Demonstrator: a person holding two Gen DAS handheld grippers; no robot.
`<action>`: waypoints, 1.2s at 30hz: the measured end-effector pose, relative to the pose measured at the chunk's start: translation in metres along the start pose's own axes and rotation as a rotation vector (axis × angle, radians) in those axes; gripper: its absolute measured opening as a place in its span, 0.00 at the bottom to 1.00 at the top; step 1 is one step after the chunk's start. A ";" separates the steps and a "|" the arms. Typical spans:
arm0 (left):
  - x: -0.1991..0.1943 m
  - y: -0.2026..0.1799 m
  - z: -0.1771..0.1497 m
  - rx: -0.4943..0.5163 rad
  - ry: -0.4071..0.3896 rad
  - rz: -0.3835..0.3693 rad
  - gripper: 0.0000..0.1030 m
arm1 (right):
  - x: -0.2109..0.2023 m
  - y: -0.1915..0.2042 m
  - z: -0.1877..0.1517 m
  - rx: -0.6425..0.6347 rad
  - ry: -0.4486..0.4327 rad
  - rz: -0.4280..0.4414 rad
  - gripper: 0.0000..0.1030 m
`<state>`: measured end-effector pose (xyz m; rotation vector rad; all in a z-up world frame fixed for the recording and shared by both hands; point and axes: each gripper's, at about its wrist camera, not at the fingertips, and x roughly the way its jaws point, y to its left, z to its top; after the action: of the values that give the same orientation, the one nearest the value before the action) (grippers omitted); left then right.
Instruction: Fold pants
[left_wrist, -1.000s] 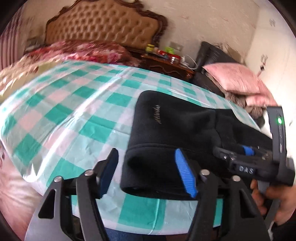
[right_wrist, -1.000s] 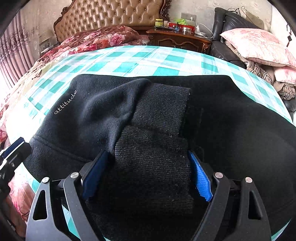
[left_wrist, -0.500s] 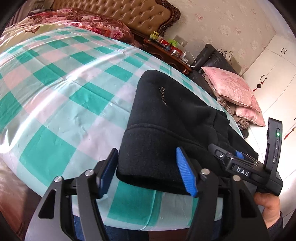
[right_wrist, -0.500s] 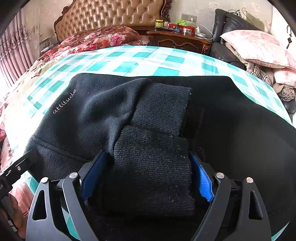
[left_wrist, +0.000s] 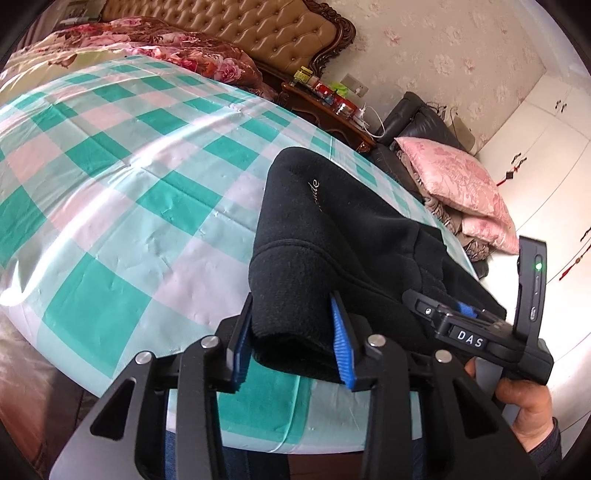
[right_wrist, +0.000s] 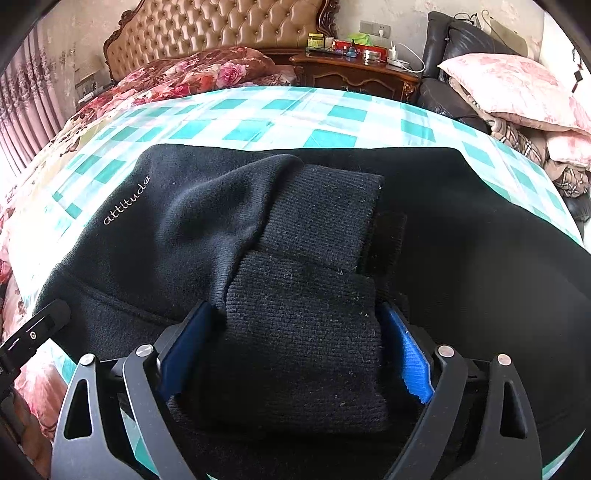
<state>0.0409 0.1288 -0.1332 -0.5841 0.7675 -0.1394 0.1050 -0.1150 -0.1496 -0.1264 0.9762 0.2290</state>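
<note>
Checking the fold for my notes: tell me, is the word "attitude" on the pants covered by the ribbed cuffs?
No. In the right wrist view the white lettering lies bare on the black pants, left of the ribbed cuffs.

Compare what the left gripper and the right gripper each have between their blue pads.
The left gripper straddles the smooth fleece folded edge of the black pants near the table edge. The right gripper straddles the coarse ribbed knit cuff, lying atop the garment. The left's gap looks narrower. Both have blue pads touching black fabric.
</note>
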 end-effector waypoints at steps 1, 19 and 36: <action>0.001 0.004 0.000 -0.029 0.005 -0.010 0.46 | 0.000 0.000 0.000 0.000 0.002 0.000 0.85; -0.015 -0.047 0.004 0.183 -0.080 0.091 0.32 | -0.035 0.088 0.109 -0.230 0.148 0.129 0.85; -0.051 -0.179 0.007 0.621 -0.267 0.255 0.29 | -0.032 0.089 0.162 -0.249 0.259 0.279 0.30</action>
<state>0.0244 -0.0007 -0.0002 0.0869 0.4934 -0.0563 0.1963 0.0004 -0.0334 -0.2521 1.2206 0.6023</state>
